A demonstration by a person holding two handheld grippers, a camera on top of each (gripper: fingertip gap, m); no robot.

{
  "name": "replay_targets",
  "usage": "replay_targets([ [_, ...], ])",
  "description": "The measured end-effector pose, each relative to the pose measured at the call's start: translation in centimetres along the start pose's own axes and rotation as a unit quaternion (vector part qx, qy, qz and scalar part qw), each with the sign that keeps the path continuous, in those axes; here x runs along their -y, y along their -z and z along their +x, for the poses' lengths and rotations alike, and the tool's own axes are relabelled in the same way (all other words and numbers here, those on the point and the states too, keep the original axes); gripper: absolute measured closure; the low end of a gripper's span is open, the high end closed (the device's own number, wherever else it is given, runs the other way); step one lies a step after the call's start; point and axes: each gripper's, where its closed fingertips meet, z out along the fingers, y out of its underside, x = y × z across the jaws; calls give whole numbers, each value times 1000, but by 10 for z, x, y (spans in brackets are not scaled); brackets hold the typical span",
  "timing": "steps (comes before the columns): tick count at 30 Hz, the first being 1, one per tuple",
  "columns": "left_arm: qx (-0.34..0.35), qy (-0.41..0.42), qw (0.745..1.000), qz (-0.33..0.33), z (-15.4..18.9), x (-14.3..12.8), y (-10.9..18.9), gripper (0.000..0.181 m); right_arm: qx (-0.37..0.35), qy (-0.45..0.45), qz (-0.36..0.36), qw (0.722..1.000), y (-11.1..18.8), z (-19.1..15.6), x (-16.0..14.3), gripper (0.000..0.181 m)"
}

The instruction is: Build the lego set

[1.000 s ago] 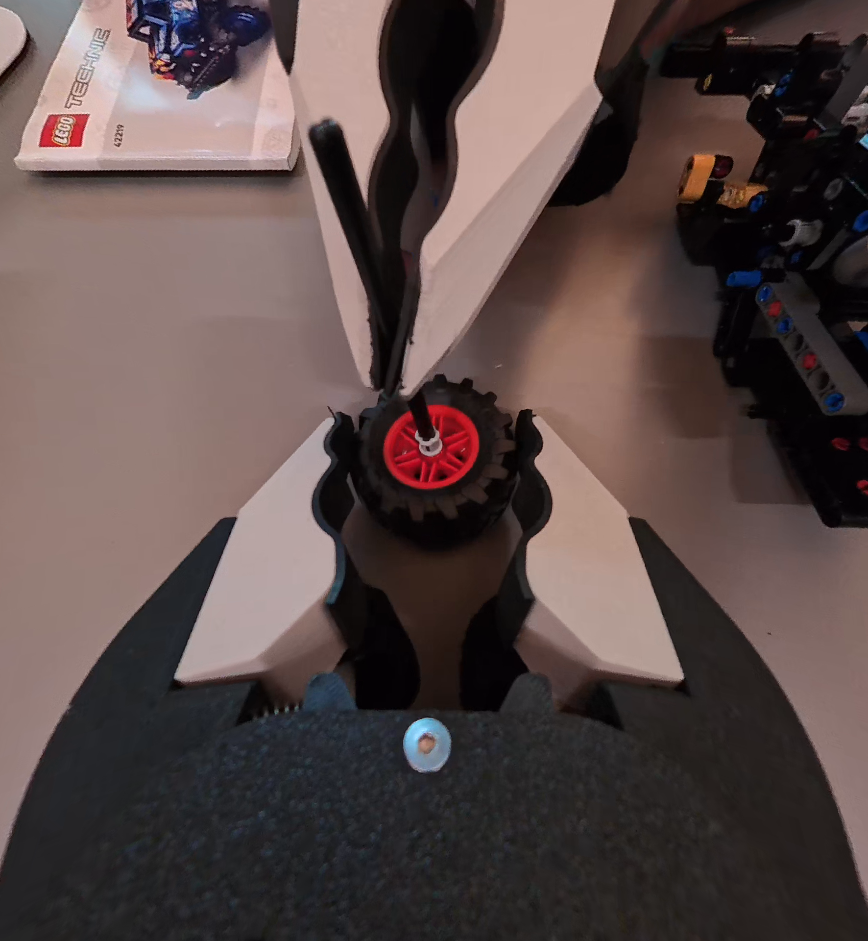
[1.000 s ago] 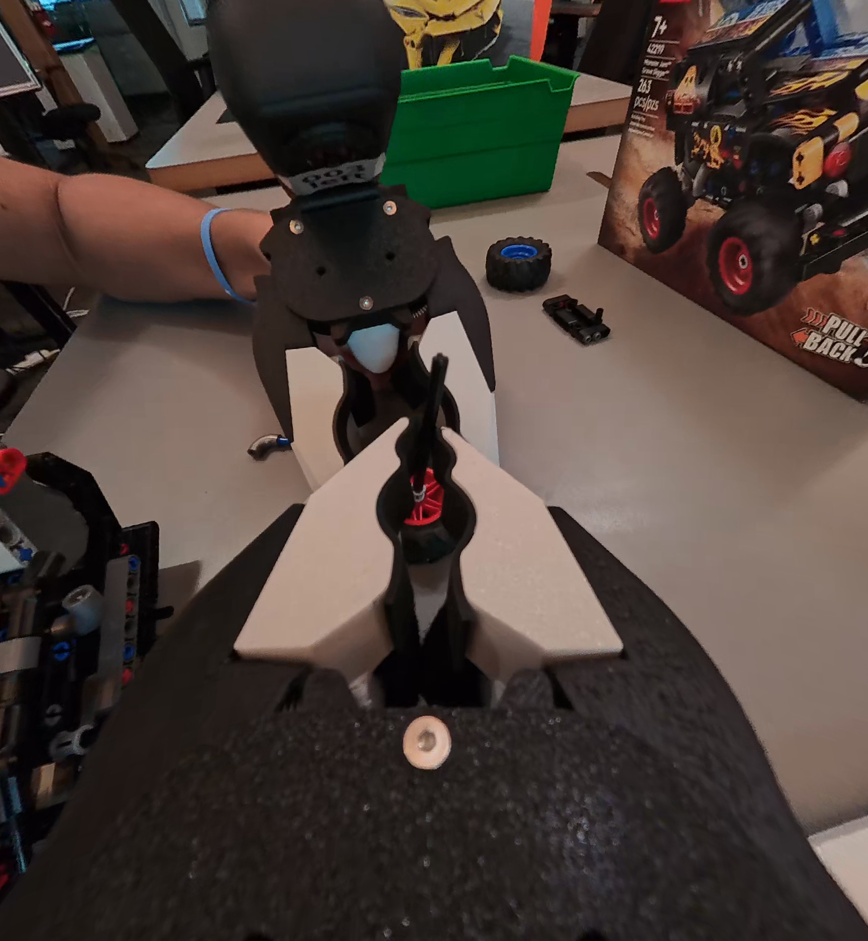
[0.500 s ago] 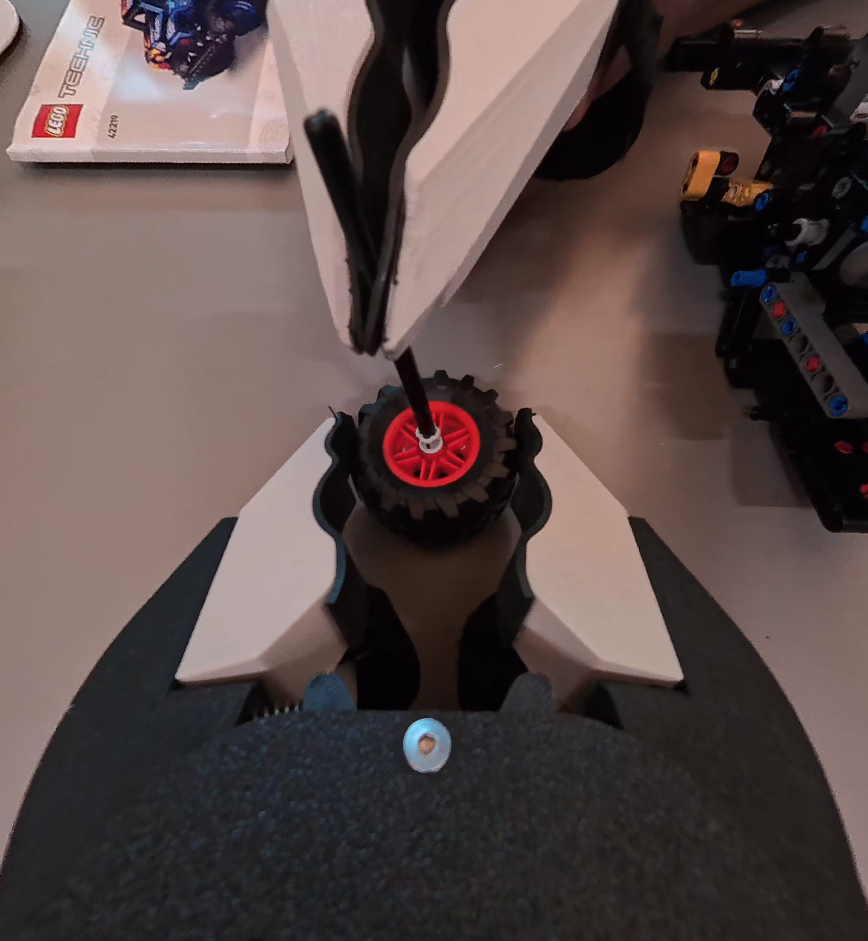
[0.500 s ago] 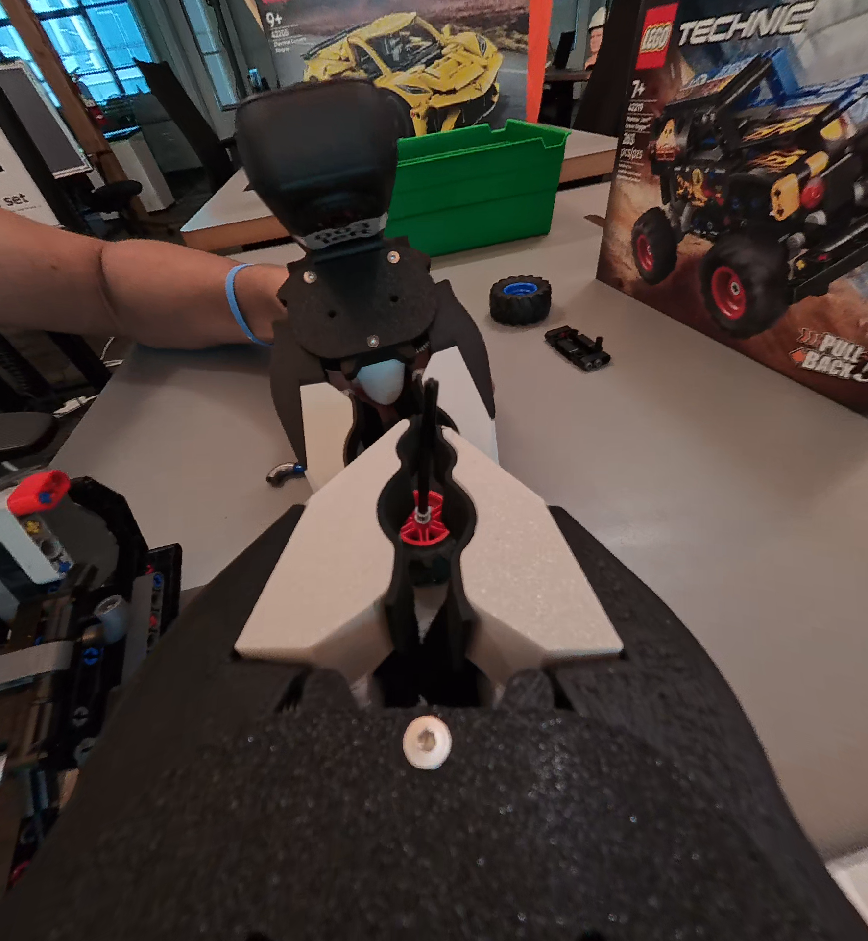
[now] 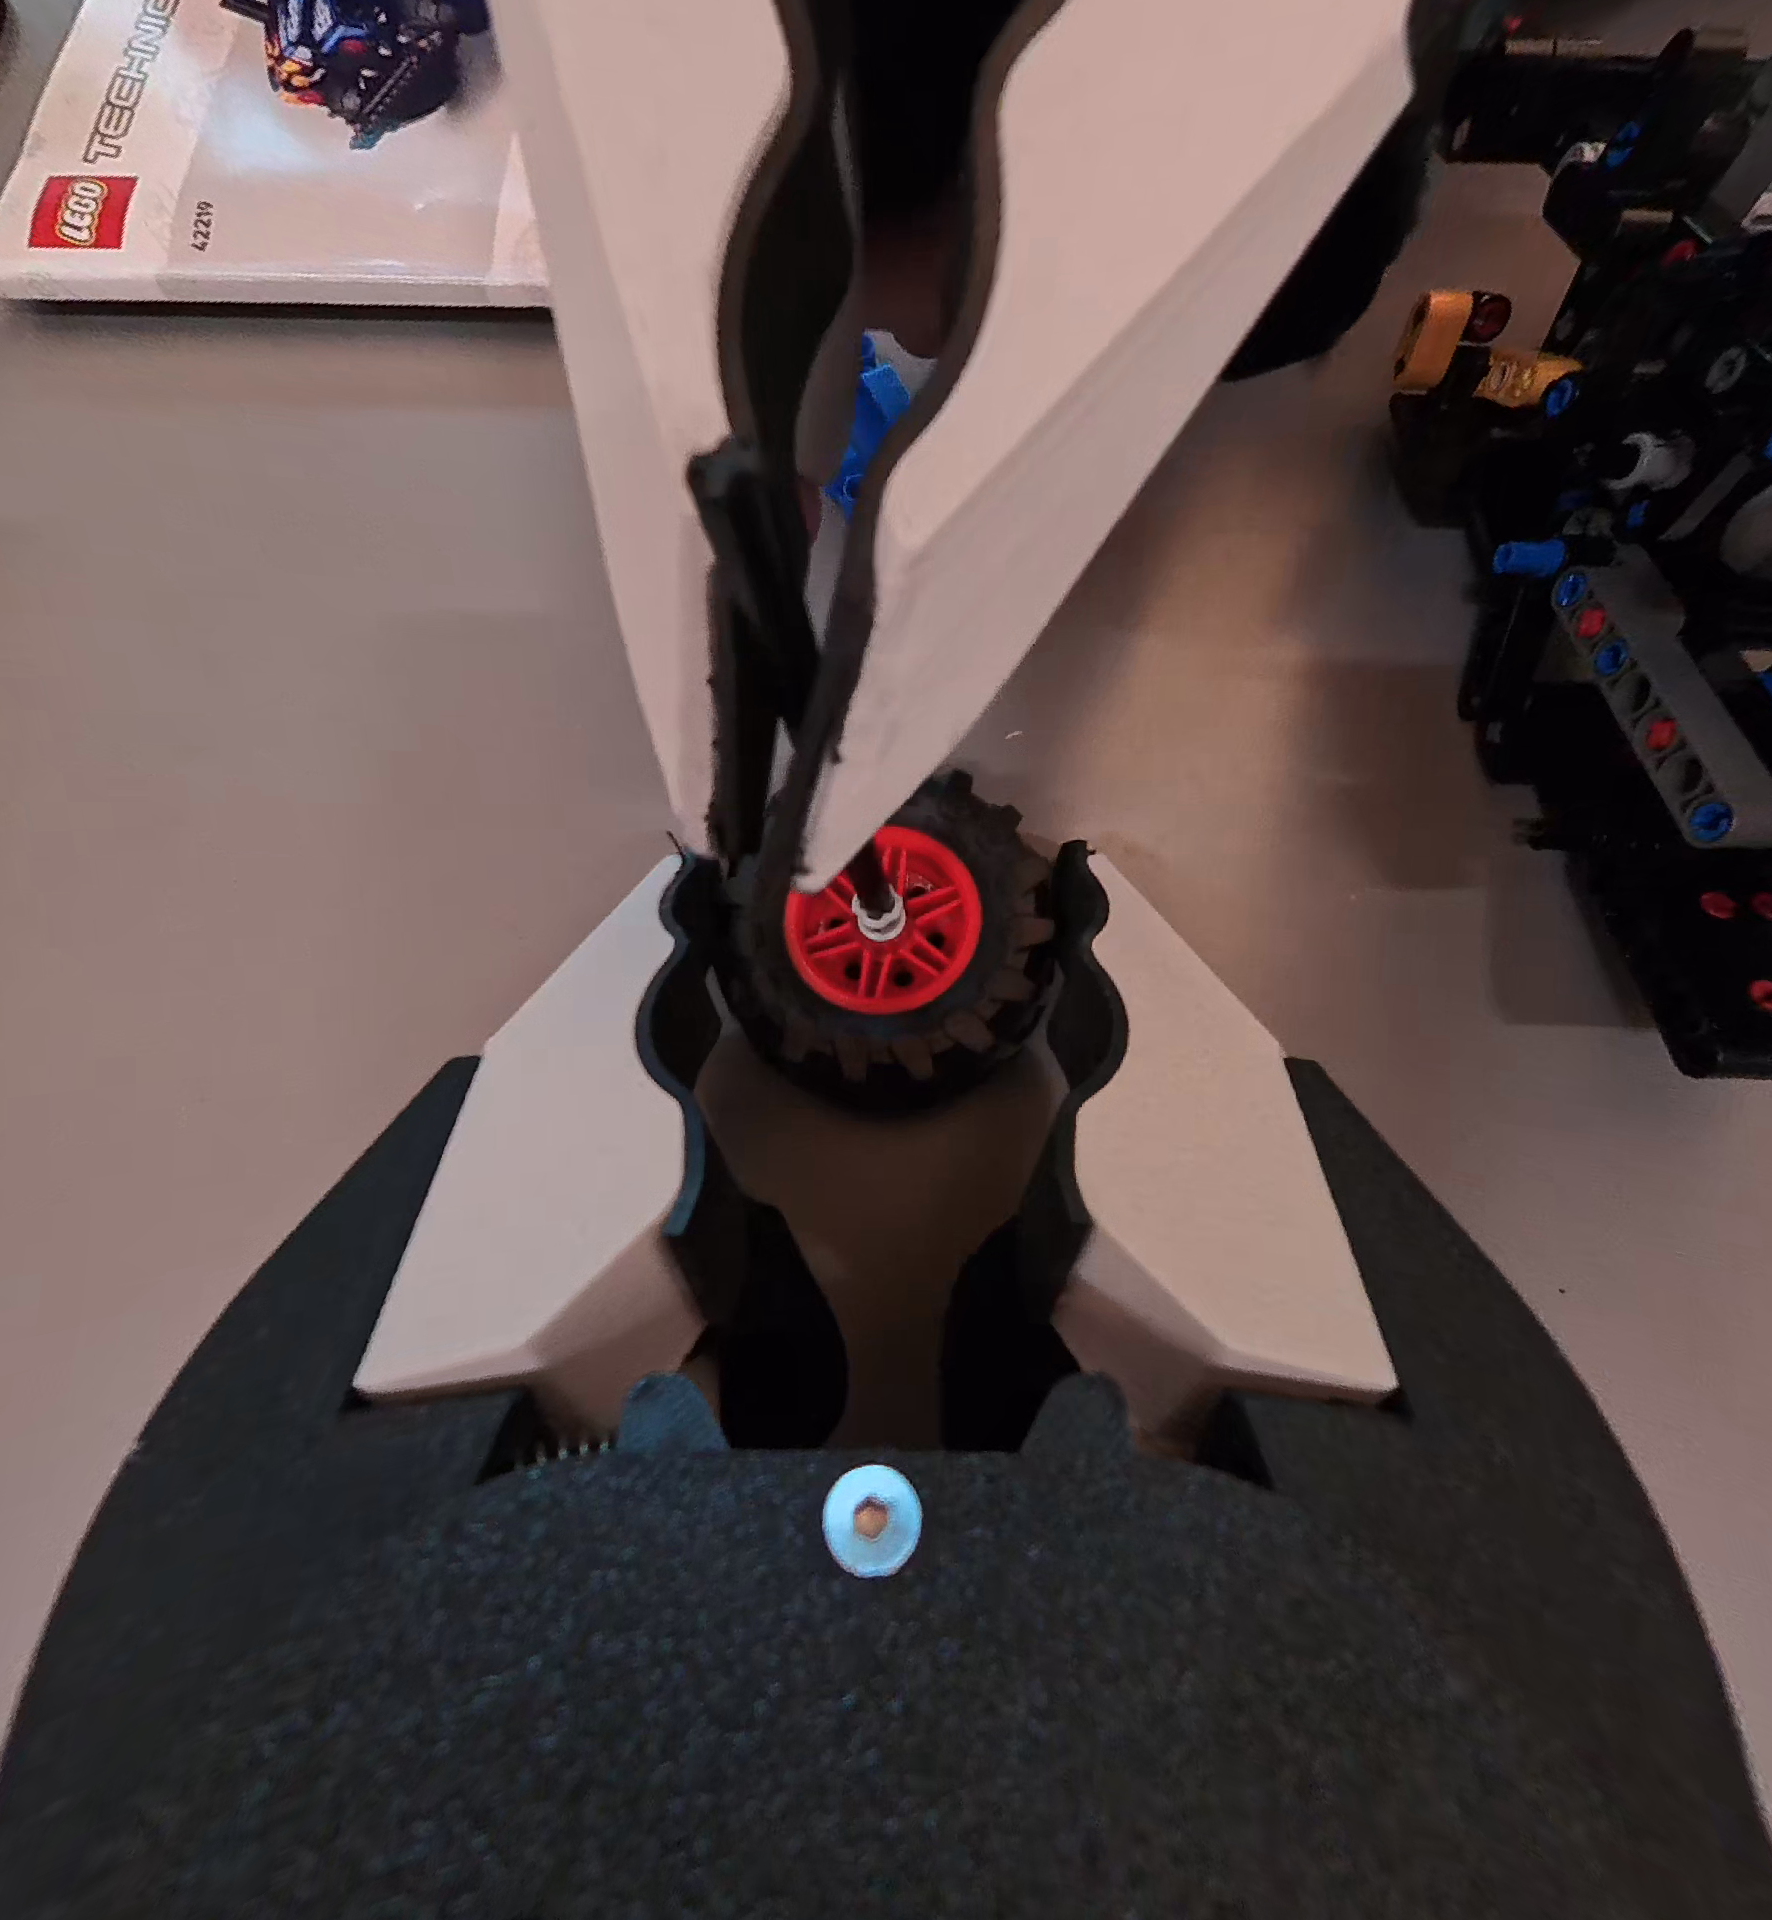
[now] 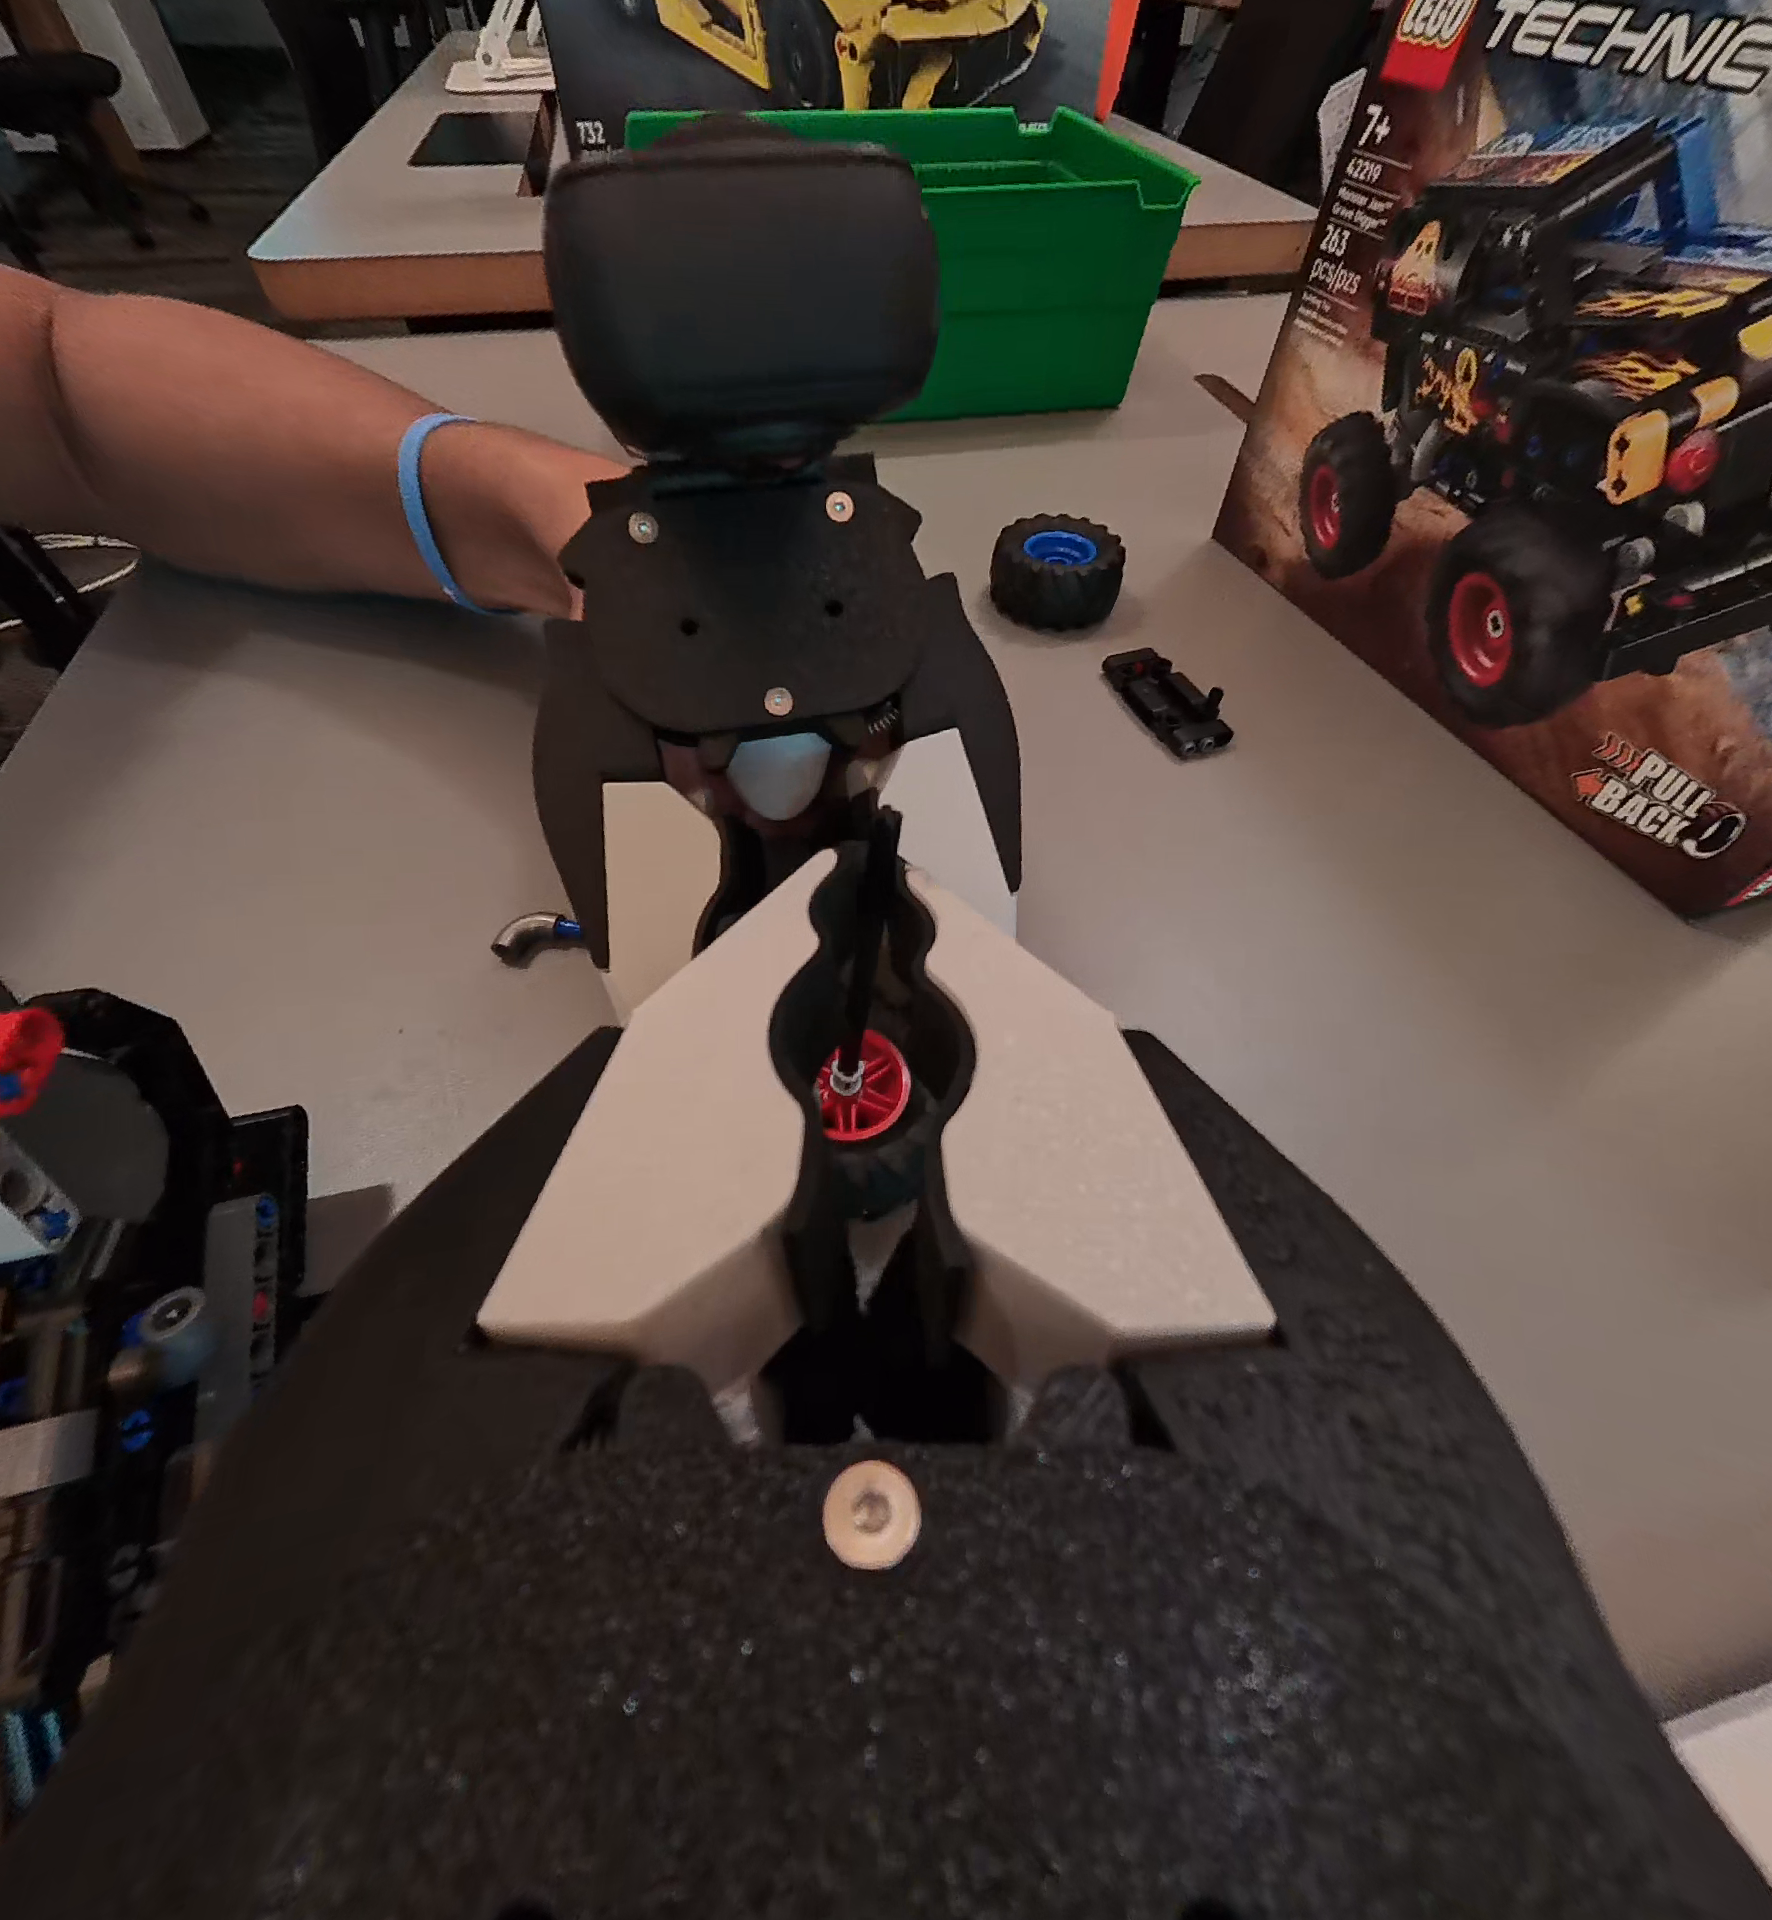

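Observation:
My left gripper (image 5: 882, 857) is shut on a black wheel with a red hub (image 5: 887, 935), its tyre between the two pads. My right gripper (image 5: 768, 831) comes in from above and is shut on a thin black axle (image 5: 747, 623). The axle's lower end sits in the hub's centre hole, and the right fingertips touch the tyre's top edge. In the right wrist view my right gripper (image 6: 871, 873) holds the axle (image 6: 861, 966) upright. The wheel (image 6: 866, 1101) shows through the gap behind it, with the left gripper (image 6: 757, 623) facing it.
An instruction booklet (image 5: 258, 156) lies far left. A part-built black model (image 5: 1671, 623) stands to the right. Beyond are a green bin (image 6: 1027, 260), a toy box (image 6: 1536, 416), a blue-hubbed wheel (image 6: 1056, 571), a small black part (image 6: 1168, 701) and a forearm (image 6: 238, 457).
The right gripper lifted a little with the axle, then came down. Its tips now reach the tyre and the axle's upper end sits lower. The left gripper and wheel stayed put.

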Motion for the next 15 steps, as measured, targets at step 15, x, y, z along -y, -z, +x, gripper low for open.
replay_targets([
  [15,-13,7,1000,3,1,0,2,117,21,-31,-9,999,-5,-6,0,176],
])
